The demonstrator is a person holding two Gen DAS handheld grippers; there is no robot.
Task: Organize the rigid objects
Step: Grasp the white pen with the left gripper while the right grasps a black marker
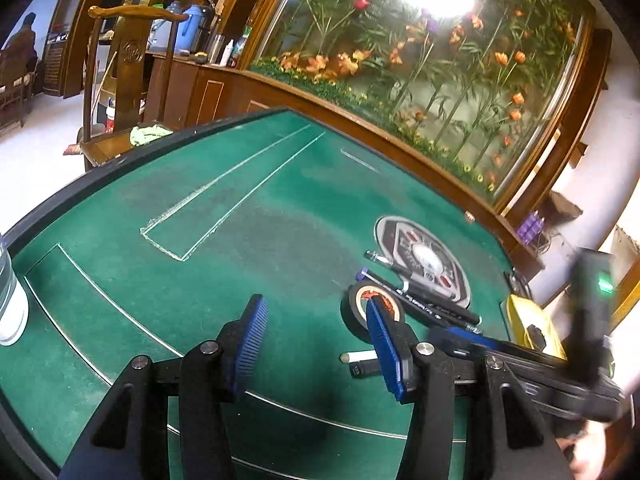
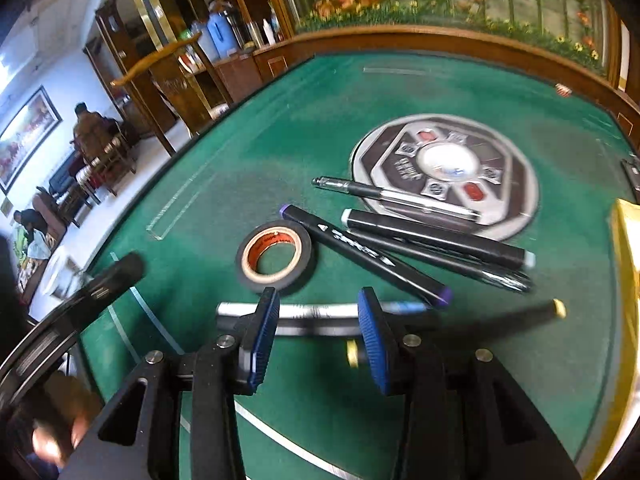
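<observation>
Your left gripper (image 1: 316, 330) and right gripper (image 2: 318, 326) both have released, empty jaws, the tape roll (image 2: 274, 256) just ahead on the bench (image 2: 280, 152).

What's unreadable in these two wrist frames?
- Yellow box: cut off by the right edge in the right wrist view; contents unseen.
- White-barrelled pen: motion-blurred, crossed by the right claw's fingers.
- Clear glass: cut off at the left wrist view's left edge.
</observation>
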